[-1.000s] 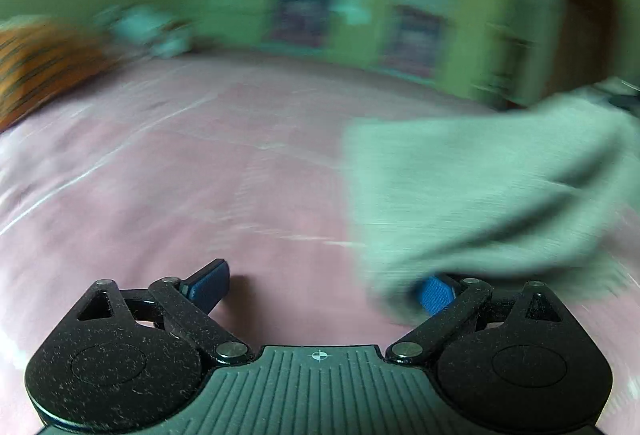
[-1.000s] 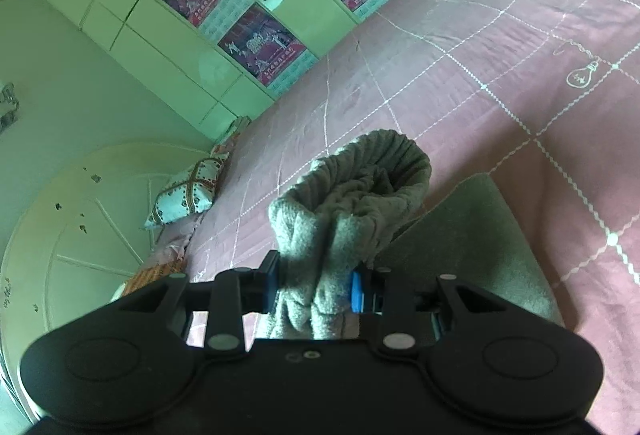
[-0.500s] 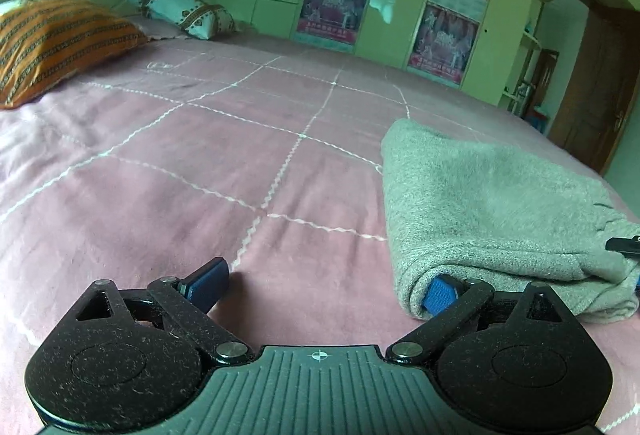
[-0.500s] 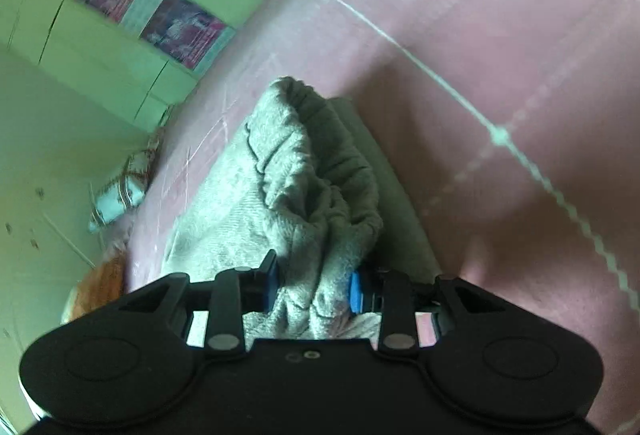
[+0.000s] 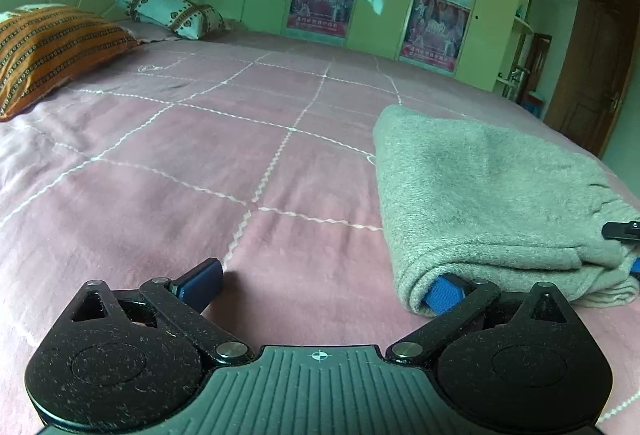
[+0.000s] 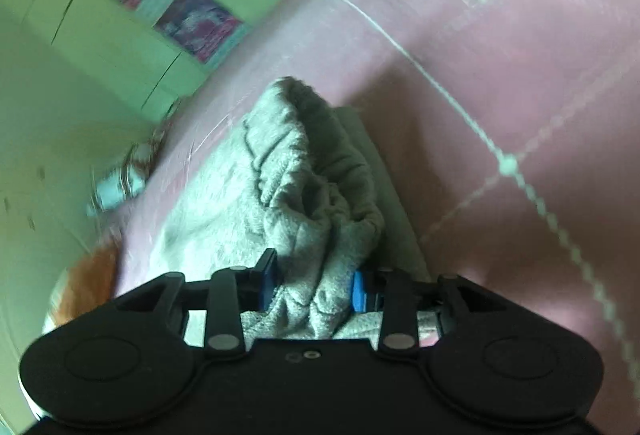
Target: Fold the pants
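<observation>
The grey fleece pants (image 5: 480, 187) lie folded on the pink bedspread (image 5: 200, 163), at the right of the left wrist view. My left gripper (image 5: 324, 283) is open wide and low over the bed; its right blue finger (image 5: 442, 295) is tucked under the near folded edge, its left finger (image 5: 200, 279) rests on bare bedspread. My right gripper (image 6: 314, 285) is shut on a bunched end of the pants (image 6: 312, 203), and its tip shows at the right edge of the left wrist view (image 5: 624, 231).
An orange striped pillow (image 5: 48, 47) and a patterned bolster (image 5: 172, 13) lie at the head of the bed. Green wardrobe doors with posters (image 5: 436, 27) stand behind. A brown door (image 5: 592, 75) is at the right.
The lifted end of the pants has been brought down onto the folded stack. The left view has steadied from blur; the right gripper has tilted down, still gripping the cloth.
</observation>
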The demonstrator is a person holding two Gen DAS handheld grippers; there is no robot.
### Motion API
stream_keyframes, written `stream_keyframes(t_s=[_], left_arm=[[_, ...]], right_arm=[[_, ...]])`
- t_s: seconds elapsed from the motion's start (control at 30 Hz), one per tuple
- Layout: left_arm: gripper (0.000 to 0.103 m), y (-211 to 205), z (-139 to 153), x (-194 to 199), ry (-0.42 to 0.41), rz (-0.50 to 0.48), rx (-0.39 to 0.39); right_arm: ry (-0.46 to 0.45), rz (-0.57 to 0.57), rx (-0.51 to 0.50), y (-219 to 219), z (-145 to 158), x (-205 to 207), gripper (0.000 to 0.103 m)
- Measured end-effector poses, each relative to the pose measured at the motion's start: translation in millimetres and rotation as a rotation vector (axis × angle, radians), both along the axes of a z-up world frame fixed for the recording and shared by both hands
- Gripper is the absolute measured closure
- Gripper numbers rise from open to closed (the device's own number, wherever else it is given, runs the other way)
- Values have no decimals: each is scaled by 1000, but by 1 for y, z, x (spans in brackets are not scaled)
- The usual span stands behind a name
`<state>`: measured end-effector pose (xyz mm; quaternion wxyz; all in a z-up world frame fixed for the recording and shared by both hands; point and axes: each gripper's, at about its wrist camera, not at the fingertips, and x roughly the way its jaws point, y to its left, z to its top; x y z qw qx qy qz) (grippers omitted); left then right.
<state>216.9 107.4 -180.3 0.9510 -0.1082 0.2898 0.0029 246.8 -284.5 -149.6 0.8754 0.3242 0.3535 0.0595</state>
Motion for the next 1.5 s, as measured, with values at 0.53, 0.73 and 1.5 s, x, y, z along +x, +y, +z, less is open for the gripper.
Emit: stream_keyframes(t_s=[0.53,0.73,1.5], left_arm=[[1,-33,69,82,-179,-190,-28],[1,-54,16,140,173,-196,58],[0,19,10,95,213,-152,-188]], right_arm=[[-209,128,-222,27,72,42,82],[-47,150,-354,18,35,63,92],[-32,9,117,-56,14,15,15]])
